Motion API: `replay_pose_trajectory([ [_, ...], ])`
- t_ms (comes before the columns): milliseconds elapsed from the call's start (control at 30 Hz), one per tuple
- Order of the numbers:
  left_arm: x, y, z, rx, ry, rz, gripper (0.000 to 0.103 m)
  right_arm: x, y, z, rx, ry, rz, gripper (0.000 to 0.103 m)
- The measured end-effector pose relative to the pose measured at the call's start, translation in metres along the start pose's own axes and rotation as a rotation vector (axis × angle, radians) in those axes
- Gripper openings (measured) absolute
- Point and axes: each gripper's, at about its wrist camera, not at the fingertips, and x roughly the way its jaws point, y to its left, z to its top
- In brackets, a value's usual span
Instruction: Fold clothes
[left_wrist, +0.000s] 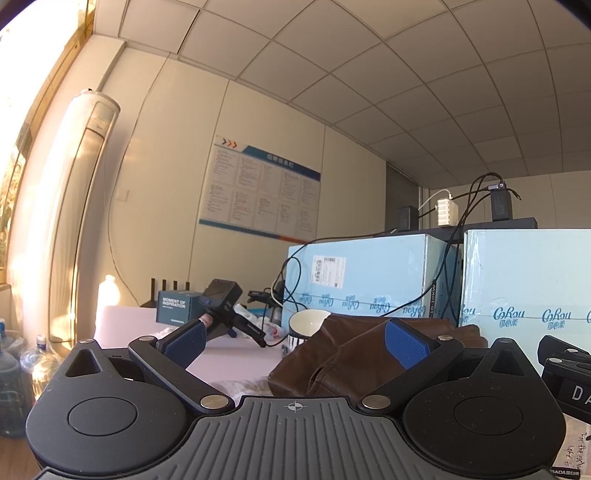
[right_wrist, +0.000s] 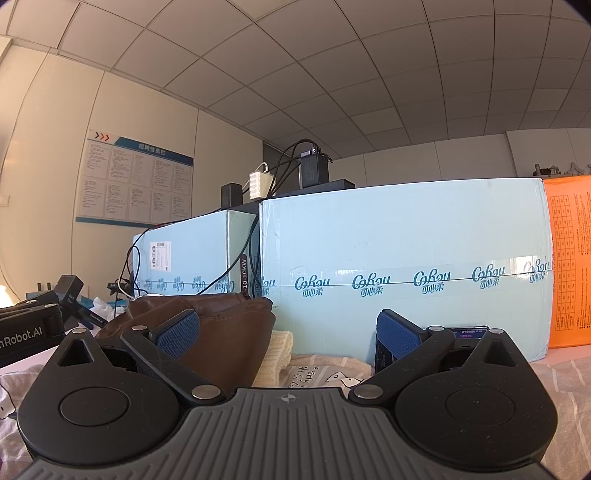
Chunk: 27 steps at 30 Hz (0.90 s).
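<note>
Grippers first: the left hand-held gripper (left_wrist: 295, 341) sits low with its blue-padded fingers spread wide and nothing between them, and the right hand-held gripper (right_wrist: 288, 332) is the same, wide and empty. Both rest just above a pale striped cloth (right_wrist: 554, 373) covering the worktop. Right in front of them lies the brown leather-look garment (left_wrist: 343, 358), bunched in soft folds; from the right it shows as a rumpled heap (right_wrist: 221, 332) with a cream knitted piece (right_wrist: 279, 354) just beside it and a light printed fabric (right_wrist: 325, 373) spread near the fingers. I would say folding has not started yet: this looks like the approach before a first pinch. Next move calls for picking an edge or corner of the brown piece. Behind it stands a white bowl (left_wrist: 308, 320), then the pale blue cardboard boxes (right_wrist: 406, 258) with cables over them.
</note>
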Motion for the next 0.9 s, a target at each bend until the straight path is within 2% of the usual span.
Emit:
replay_pose_trajectory([
  [900,0.0029,-0.0005,-0.0004,0.003,0.011,0.004,0.103,0.001,-0.0002,-0.0001,0.002,0.001,0.001,0.103],
])
